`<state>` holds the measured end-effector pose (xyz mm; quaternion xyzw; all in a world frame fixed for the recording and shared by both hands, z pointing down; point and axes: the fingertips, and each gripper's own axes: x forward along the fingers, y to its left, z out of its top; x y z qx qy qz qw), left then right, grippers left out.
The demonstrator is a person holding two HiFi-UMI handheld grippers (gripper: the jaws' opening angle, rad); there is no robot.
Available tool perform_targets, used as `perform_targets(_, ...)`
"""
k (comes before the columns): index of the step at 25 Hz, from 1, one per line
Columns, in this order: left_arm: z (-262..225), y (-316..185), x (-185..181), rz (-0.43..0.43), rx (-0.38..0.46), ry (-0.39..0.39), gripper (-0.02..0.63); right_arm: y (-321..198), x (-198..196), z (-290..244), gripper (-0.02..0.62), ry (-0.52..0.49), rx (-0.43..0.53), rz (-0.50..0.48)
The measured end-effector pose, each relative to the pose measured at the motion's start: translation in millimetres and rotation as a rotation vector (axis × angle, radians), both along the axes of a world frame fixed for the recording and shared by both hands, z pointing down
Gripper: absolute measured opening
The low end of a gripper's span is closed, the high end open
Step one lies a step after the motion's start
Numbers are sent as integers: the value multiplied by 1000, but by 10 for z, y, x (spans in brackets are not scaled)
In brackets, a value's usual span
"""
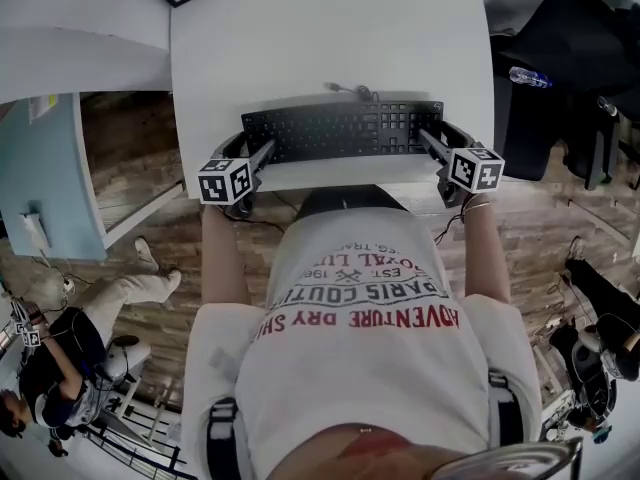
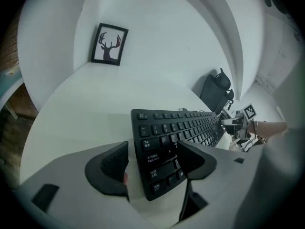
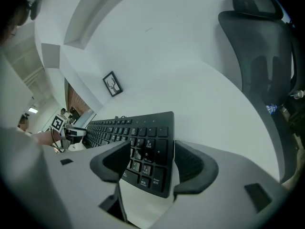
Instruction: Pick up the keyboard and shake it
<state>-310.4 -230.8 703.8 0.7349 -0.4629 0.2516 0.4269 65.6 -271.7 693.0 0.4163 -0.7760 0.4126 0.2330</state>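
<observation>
Shirt (image 1: 368, 303) print read "ADVENTURE", "PARIS", "EST."; keyboard (image 2: 162, 133) keys bore "Tab", "Caps Lock", "Shift", "Ctrl", "Enter".

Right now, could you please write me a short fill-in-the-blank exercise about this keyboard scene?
1. The keyboard on the white table is ____ in colour.
2. The left gripper and the right gripper each stand at one end of the keyboard with jaws ____, not yet pressing on it.
3. The framed picture beyond the keyboard shows a ____ with antlers.

Missing words: black; open; deer.
</observation>
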Motion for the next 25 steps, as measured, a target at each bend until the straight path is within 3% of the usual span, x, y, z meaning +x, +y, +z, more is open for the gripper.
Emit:
perform_targets(12,-3,-11,66,72,-40,10,304,-5,-42,126,278,-1,-117,-100)
perform_targets(25,5,-4,112,39,-10,9,304,52,-6,91,276,7,-89,-72)
